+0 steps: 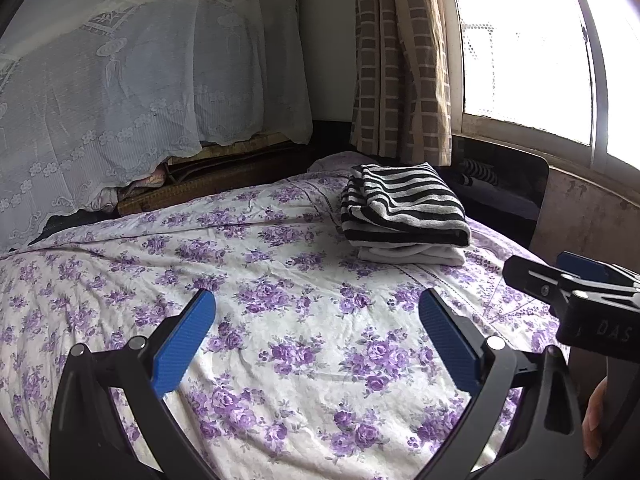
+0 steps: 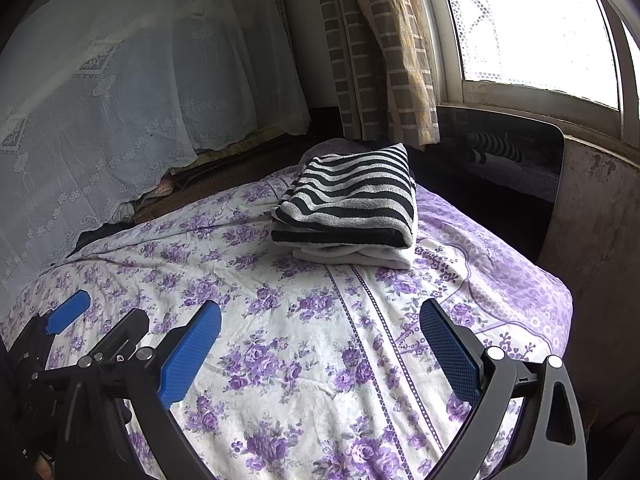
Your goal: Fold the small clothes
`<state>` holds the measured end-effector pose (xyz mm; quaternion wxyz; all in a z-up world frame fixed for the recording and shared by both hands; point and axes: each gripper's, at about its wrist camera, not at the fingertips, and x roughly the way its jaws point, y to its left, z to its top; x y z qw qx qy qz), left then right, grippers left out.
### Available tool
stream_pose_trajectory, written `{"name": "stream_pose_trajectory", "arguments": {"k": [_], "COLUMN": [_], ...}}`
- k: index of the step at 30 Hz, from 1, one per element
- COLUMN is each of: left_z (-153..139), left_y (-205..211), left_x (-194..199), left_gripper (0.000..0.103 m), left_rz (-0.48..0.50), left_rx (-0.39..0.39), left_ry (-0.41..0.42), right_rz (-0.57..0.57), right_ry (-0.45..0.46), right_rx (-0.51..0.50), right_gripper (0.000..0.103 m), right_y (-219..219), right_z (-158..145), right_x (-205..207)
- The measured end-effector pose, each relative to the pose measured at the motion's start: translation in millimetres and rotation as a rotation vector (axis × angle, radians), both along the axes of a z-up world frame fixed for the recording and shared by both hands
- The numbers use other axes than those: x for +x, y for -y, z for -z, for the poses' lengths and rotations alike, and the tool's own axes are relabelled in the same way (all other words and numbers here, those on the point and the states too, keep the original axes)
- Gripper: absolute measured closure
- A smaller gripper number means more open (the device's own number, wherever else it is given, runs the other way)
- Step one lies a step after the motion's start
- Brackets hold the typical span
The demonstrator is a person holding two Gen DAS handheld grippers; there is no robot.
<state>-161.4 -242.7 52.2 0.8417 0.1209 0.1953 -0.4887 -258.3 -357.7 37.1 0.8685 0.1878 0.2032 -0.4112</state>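
Both grippers hover side by side above the bed, and each holds nothing. The left gripper [image 1: 316,336] has its blue pads spread wide over the floral sheet [image 1: 280,280], with bare cloth between them. The right gripper [image 2: 320,344] is spread just as wide, nearer the sheet's purple border. Each shows at the edge of the other's view. The folded clothes sit in a stack toward the far right corner of the bed: a black-and-white striped garment [image 2: 352,196] lies on top, folded flat, and a white garment [image 2: 360,258] lies under it, its folded edge showing along the near side. The stack is well ahead of both grippers and touches neither. Behind the bed hangs a white lace cover [image 1: 120,100]; a checked curtain [image 1: 400,60] hangs beside a bright window [image 2: 532,20] on the right.
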Motion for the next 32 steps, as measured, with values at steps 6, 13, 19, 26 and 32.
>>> {"name": "stream_pose_trajectory", "arguments": {"k": [6,13,19,26,32], "left_z": [-0.3,-0.5,-0.2,3.6,4.4], "left_y": [-0.7,-0.4,0.6,-4.3,-5.3], "left_x": [-3.4,-4.7,-5.1,-4.4,-4.2], "left_gripper": [0.005,0.005,0.005,0.005,0.005], "left_rz": [0.007,0.007,0.007,0.011,0.024], "left_rx": [0.004,0.008,0.008,0.02,0.026], "left_ry": [0.02,0.023,0.021,0.02,0.024], "right_rz": [0.002,0.0,0.002,0.001,0.002], "right_ry": [0.003,0.004,0.007,0.008,0.009], "right_rx": [0.001,0.002,0.001,0.002,0.002], "right_gripper": [0.003,0.003,0.003,0.003,0.003], "right_y": [0.0,1.1,0.7,0.8,0.3], "right_z": [-0.7,-0.7,-1.3,-1.8,-2.0], "right_x": [-0.7,-0.8,-2.2,-2.8,-3.1]}}
